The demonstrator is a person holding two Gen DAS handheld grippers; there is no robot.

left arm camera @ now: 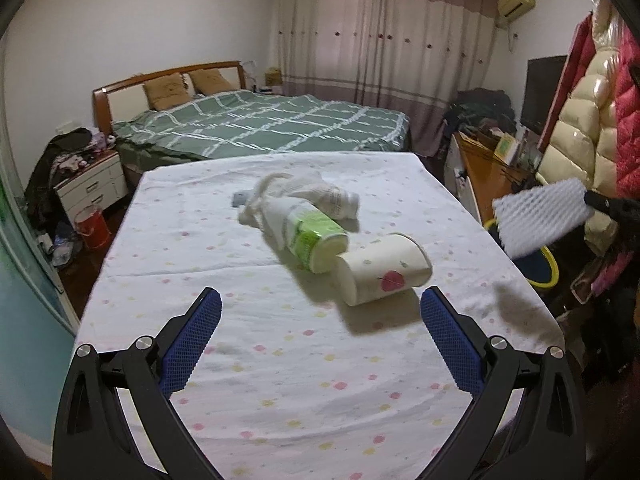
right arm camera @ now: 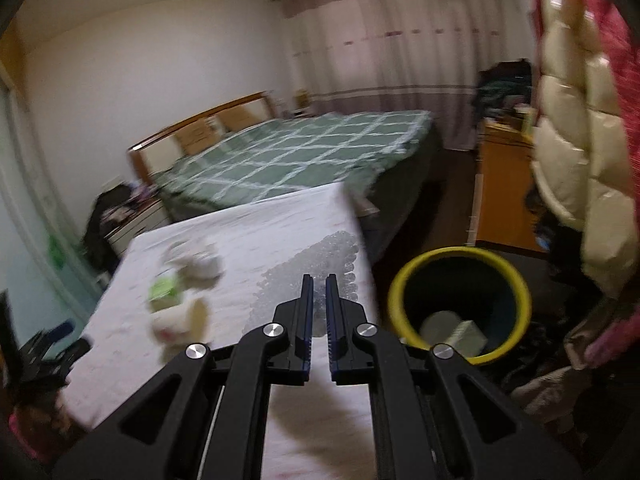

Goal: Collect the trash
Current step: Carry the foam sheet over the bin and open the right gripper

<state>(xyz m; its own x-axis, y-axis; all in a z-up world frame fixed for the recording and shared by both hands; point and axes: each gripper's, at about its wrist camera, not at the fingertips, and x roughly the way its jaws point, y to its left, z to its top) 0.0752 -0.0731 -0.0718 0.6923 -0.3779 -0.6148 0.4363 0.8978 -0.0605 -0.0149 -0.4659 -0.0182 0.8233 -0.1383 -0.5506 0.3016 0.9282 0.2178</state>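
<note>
The right gripper [right arm camera: 319, 280] is pinching a sheet of bubble wrap [left arm camera: 542, 216], its jaws nearly closed, with the yellow-rimmed bin [right arm camera: 460, 304] sitting just to its right. The left gripper [left arm camera: 320, 308] is hovering wide open, the paper cup [left arm camera: 384, 274] and the green-labelled bottle [left arm camera: 308, 236] lying just ahead of it.
</note>
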